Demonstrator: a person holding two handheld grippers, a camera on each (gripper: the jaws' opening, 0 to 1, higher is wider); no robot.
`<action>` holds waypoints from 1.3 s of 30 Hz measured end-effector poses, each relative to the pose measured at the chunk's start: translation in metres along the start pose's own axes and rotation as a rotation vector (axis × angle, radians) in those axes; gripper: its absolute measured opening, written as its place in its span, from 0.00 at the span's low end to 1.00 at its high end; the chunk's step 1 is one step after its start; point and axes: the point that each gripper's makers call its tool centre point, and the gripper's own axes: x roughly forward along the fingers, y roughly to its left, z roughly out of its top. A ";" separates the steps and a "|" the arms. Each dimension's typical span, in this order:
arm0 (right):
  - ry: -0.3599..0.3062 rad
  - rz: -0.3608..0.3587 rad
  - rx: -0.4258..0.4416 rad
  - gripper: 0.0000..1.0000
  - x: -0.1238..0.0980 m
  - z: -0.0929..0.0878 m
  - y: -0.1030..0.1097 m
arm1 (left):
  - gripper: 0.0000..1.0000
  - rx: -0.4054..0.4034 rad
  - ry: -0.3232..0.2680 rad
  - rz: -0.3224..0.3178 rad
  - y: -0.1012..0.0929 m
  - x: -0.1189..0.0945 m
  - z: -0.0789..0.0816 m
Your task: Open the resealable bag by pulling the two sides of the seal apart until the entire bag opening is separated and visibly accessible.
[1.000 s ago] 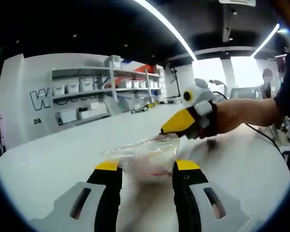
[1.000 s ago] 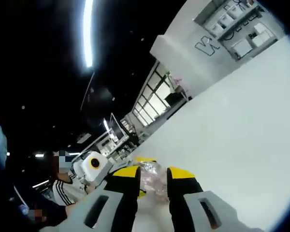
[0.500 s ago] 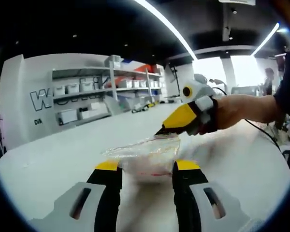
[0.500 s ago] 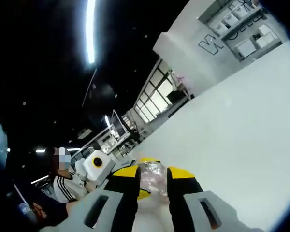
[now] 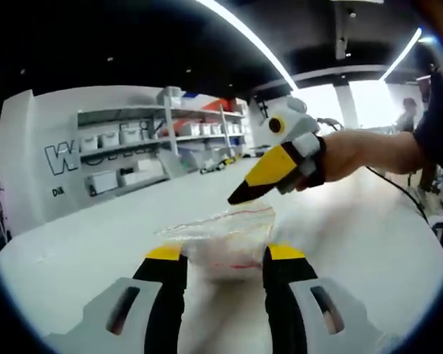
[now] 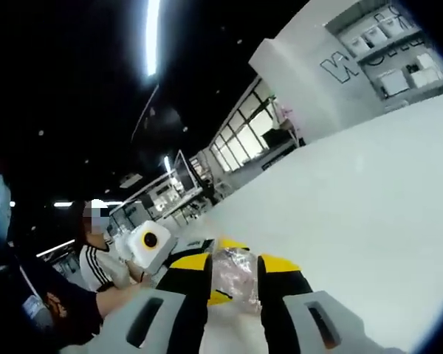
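- Holding the left gripper low in the left gripper view, you are keeping its jaws apart, with nothing clamped between the yellow tips.
- Lying on the white table, the resealable bag is sitting just beyond those tips, at lower centre of that frame. It is clear, crumpled, and carrying pinkish contents.
- The bag's red seal line is running along its far upper edge, rising toward the right of the frame. That is the long axis your pull must work across.
- You are carrying the right gripper in from the right of the left gripper view, nose pointing down and left, tip hanging just above the seal end. Its jaws are reading as closed together there, and no film appears to be caught in them.
- In the right gripper view, the bag is showing between and past the right gripper, with the left gripper just behind it, at lower centre.
- Judgement: the seal is not yet visibly parted. The right gripper is nearer the seal edge; the left is facing the bag's body and needs the opposite lip.
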 end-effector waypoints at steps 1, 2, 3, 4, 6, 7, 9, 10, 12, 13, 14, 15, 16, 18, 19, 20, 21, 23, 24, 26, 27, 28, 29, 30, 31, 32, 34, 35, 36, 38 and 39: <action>0.006 0.000 -0.003 0.23 0.001 -0.001 0.001 | 0.40 0.003 0.000 0.001 0.000 0.000 0.000; 0.010 0.002 -0.006 0.23 0.001 -0.001 0.002 | 0.40 0.004 0.000 0.000 0.000 0.000 0.000; 0.013 0.004 -0.006 0.23 0.001 0.000 0.003 | 0.40 0.005 -0.001 0.000 0.000 0.000 0.000; 0.018 0.006 -0.009 0.23 0.002 0.000 0.003 | 0.40 0.007 0.001 0.001 0.000 0.000 0.000; 0.027 0.007 -0.018 0.23 0.002 0.000 0.004 | 0.40 0.008 0.000 0.000 0.000 0.000 0.000; 0.031 0.007 -0.021 0.23 0.002 0.000 0.004 | 0.40 0.010 0.001 0.001 0.000 0.000 0.000; 0.037 0.005 -0.027 0.23 0.002 0.000 0.004 | 0.40 0.016 -0.002 0.000 0.000 0.000 0.000; 0.047 0.003 -0.034 0.23 0.002 -0.001 0.004 | 0.40 0.018 -0.002 -0.001 0.000 0.000 0.001; 0.063 -0.008 -0.056 0.23 0.001 -0.003 0.004 | 0.40 0.027 -0.002 -0.001 -0.001 0.000 0.001; 0.073 -0.011 -0.069 0.23 0.001 -0.004 0.004 | 0.40 0.027 -0.003 -0.001 -0.001 0.000 0.001; 0.085 -0.017 -0.083 0.23 0.001 -0.006 0.005 | 0.40 0.029 -0.004 -0.002 0.000 0.000 0.001; 0.091 -0.019 -0.090 0.23 0.001 -0.007 0.005 | 0.40 0.036 -0.006 -0.003 -0.001 0.000 0.001; 0.096 -0.019 -0.095 0.23 0.001 -0.007 0.005 | 0.39 0.044 -0.010 -0.005 -0.001 0.000 0.002; 0.103 -0.014 -0.098 0.23 0.001 -0.009 0.006 | 0.39 0.059 -0.016 -0.008 -0.002 0.000 0.003; 0.107 -0.013 -0.102 0.23 0.001 -0.010 0.007 | 0.39 0.063 -0.014 -0.007 -0.002 0.000 0.003; 0.111 -0.012 -0.106 0.23 0.001 -0.010 0.008 | 0.39 0.064 -0.012 -0.006 -0.001 0.000 0.003; 0.114 -0.013 -0.110 0.23 0.001 -0.010 0.009 | 0.39 0.064 -0.012 -0.006 -0.001 0.000 0.003; 0.117 -0.014 -0.119 0.24 0.000 -0.010 0.010 | 0.39 0.066 -0.011 -0.005 -0.001 0.000 0.003; 0.119 -0.015 -0.122 0.24 0.000 -0.010 0.010 | 0.39 0.065 -0.011 -0.005 -0.001 0.000 0.003; 0.126 -0.018 -0.131 0.24 -0.001 -0.010 0.010 | 0.39 0.065 -0.011 -0.004 -0.001 0.000 0.003; 0.129 -0.018 -0.133 0.24 -0.001 -0.010 0.010 | 0.39 0.064 -0.010 -0.004 -0.001 0.000 0.003; 0.133 -0.020 -0.136 0.24 -0.002 -0.010 0.010 | 0.39 0.064 -0.011 -0.004 -0.001 0.000 0.003; 0.137 -0.023 -0.143 0.24 -0.002 -0.011 0.009 | 0.39 0.063 -0.009 -0.003 -0.001 -0.001 0.003; 0.144 -0.027 -0.150 0.24 -0.003 -0.011 0.009 | 0.39 0.062 -0.007 -0.003 -0.001 0.000 0.002; 0.154 -0.030 -0.158 0.24 -0.003 -0.013 0.009 | 0.39 0.062 -0.007 -0.003 -0.001 -0.001 0.002; 0.157 -0.033 -0.168 0.24 -0.002 -0.013 0.009 | 0.39 0.062 -0.007 -0.002 -0.001 -0.001 0.003; 0.162 -0.031 -0.171 0.25 -0.001 -0.014 0.010 | 0.39 0.065 -0.008 -0.003 -0.001 -0.001 0.003; 0.165 -0.030 -0.173 0.25 -0.001 -0.014 0.010 | 0.39 0.070 -0.009 -0.004 -0.001 -0.001 0.003; 0.170 -0.033 -0.178 0.25 0.000 -0.015 0.010 | 0.39 0.071 -0.009 -0.004 -0.001 0.000 0.003; 0.180 -0.039 -0.198 0.25 0.001 -0.016 0.010 | 0.39 0.074 -0.009 -0.005 -0.002 0.000 0.003; 0.184 -0.041 -0.200 0.25 0.001 -0.016 0.010 | 0.39 0.074 -0.010 -0.005 -0.002 0.000 0.003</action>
